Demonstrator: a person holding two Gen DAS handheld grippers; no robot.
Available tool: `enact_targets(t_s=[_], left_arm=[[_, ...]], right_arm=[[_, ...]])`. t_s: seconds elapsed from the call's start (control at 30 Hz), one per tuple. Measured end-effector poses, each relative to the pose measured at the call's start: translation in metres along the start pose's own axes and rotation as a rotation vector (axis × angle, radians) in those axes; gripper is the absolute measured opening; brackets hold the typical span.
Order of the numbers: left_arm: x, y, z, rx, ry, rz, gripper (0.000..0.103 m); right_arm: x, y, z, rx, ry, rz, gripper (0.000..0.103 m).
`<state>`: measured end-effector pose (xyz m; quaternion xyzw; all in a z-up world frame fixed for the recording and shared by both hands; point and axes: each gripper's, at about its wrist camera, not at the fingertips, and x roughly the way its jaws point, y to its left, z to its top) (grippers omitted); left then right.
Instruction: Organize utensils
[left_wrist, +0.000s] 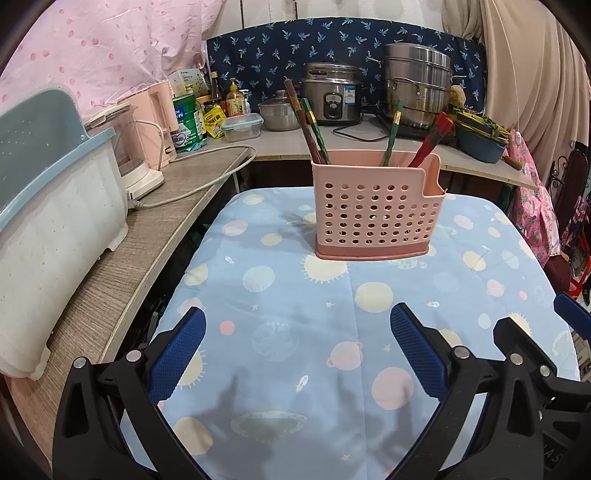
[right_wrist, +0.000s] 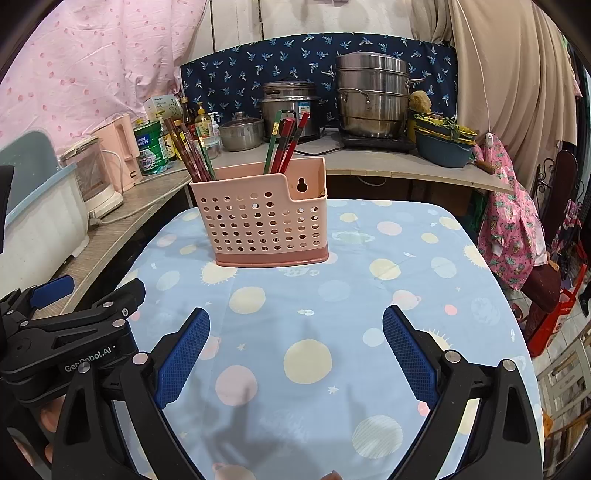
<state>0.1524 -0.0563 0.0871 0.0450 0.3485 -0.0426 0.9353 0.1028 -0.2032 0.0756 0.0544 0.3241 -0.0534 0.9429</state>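
Note:
A pink perforated utensil holder (left_wrist: 373, 206) stands upright at the far middle of the blue planet-print tablecloth (left_wrist: 295, 332); it also shows in the right wrist view (right_wrist: 264, 218). Red, brown and green chopsticks (left_wrist: 314, 125) stand in it, some at its left end and some (right_wrist: 284, 147) further right. My left gripper (left_wrist: 297, 354) is open and empty, low over the cloth well in front of the holder. My right gripper (right_wrist: 295, 354) is open and empty beside it, also in front of the holder. The left gripper's body (right_wrist: 74, 332) shows at the left of the right wrist view.
A wooden counter (left_wrist: 147, 236) runs along the left with a white-and-blue dish rack (left_wrist: 48, 221), a kettle (left_wrist: 136, 151), tins and bottles. The back counter holds a rice cooker (left_wrist: 332, 96), a steel steamer pot (left_wrist: 417, 85) and a blue basin (left_wrist: 480, 142). Pink clothing (right_wrist: 513, 229) hangs at the right.

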Motion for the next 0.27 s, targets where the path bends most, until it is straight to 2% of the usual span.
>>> enact_targets(t_s=[0.27], left_arm=[[0.0034,-0.0016,0.0013,0.005,-0.005,0.008,0.096]], right_arm=[[0.0029,0.0005,0.001,-0.005,0.001,-0.006,0.091]])
